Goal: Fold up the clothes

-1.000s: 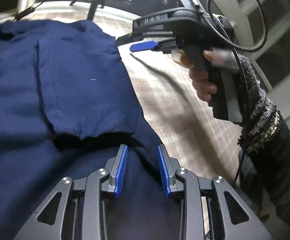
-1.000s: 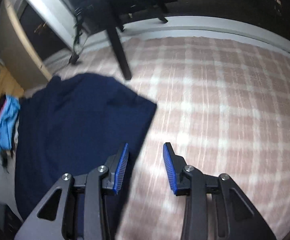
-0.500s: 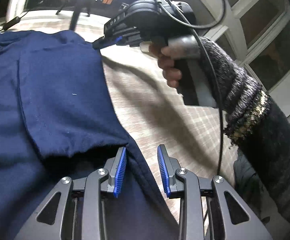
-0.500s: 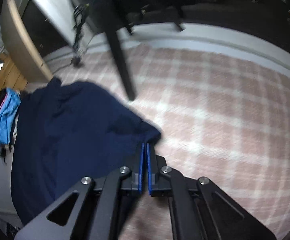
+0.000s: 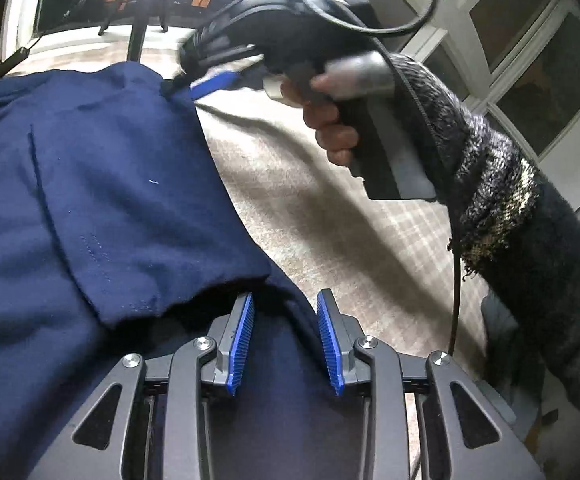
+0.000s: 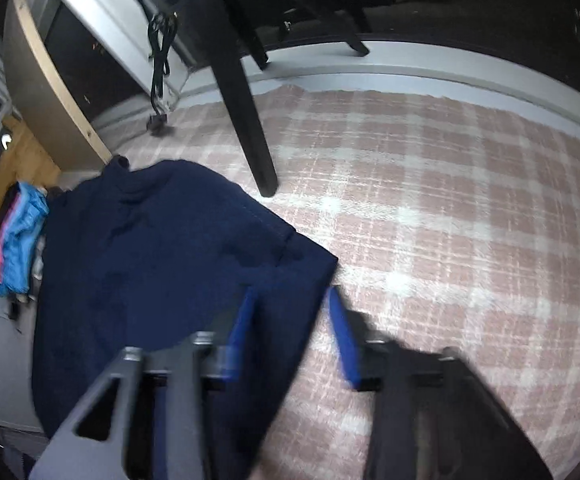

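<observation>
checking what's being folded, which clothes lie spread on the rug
The navy garment, spread on the plaid rug beside the black furniture leg; the light blue and pink clothes are bunched off to the side, beyond it.

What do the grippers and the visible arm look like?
The left gripper and right gripper share dark grey linkage fingers, silver screws, ribbed blue pads. The right one's black pistol handle trails a black cable. A dark knit sleeve, pale-flecked at the cuff, covers that arm.
</observation>
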The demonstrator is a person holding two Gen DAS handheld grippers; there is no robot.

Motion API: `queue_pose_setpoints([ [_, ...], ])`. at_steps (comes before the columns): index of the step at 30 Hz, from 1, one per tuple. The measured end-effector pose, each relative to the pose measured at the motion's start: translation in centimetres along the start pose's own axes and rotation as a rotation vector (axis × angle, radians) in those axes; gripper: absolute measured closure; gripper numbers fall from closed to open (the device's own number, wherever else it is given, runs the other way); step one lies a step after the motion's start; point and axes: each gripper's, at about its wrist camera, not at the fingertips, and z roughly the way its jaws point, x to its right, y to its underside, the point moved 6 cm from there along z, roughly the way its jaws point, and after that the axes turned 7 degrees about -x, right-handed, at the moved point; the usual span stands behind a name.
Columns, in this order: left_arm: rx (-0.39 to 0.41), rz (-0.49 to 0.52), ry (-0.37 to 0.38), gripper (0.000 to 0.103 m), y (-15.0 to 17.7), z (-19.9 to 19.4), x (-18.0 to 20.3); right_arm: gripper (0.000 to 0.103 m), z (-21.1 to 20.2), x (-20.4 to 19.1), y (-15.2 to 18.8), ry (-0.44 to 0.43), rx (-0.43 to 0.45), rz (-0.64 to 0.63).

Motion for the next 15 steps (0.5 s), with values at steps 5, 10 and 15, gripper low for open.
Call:
queue_pose_setpoints([
  [5,0.001,0.071,0.03,0.069,-0.1,1.4,2.7,0.1,-0.9,1.4,0.0,0.094,0.042,0.015],
  [10,-0.008,0.065,0.082,0.068,0.4,0.6,3.4,0.1,-2.5,3.0,0.0,0.189,0.081,0.056],
  [15,0.02,0.075,0.05,0.068,1.4,-1.8,2.6,0.093,-4.0,-0.5,2.4,0.059,0.055,-0.036],
])
